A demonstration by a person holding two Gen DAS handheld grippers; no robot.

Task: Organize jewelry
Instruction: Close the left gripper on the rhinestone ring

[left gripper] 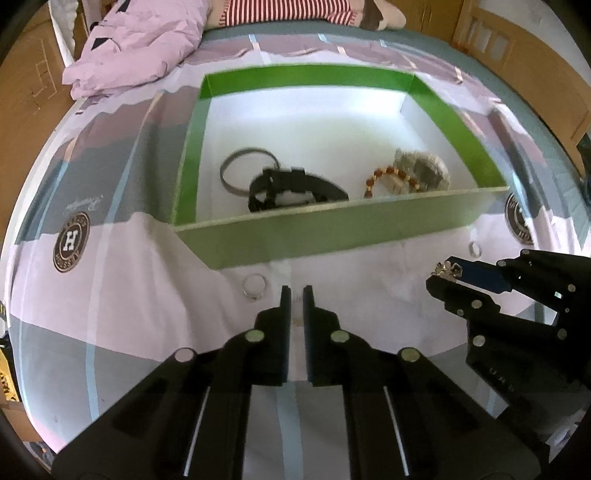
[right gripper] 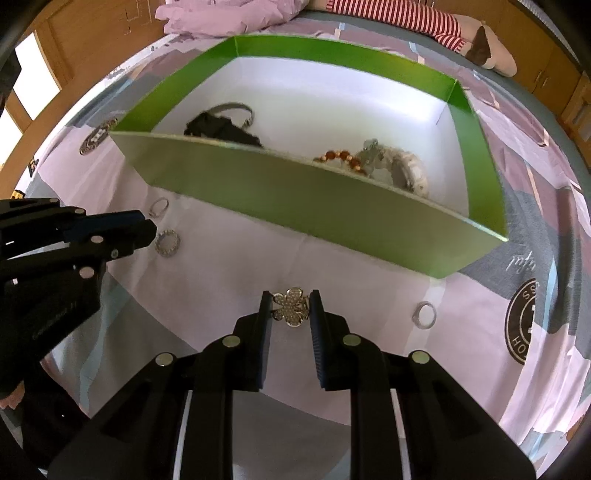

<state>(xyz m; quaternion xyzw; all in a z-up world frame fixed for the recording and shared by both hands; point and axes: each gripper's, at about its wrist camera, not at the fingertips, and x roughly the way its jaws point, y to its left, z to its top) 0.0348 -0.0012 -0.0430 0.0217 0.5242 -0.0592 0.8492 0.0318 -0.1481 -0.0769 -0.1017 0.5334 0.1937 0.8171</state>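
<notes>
Nearest, the right gripper [right gripper: 290, 306] clenches a silver flower ring [right gripper: 291, 305] between its fingers above the patterned bedsheet [right gripper: 207, 295]. The left gripper [left gripper: 296, 295] is nearly closed with nothing between its fingers. Plain rings [right gripper: 424, 314] lie nearby. Farther, the green box [right gripper: 295, 206] holds a black watch [left gripper: 295, 186] and beaded bracelet [left gripper: 388, 173].

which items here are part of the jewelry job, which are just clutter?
Job:
green box
flower ring, in right hand-held gripper
loose rings
bangle, bead bracelet, in box

Clutter:
pink quilt
striped plush toy
</notes>
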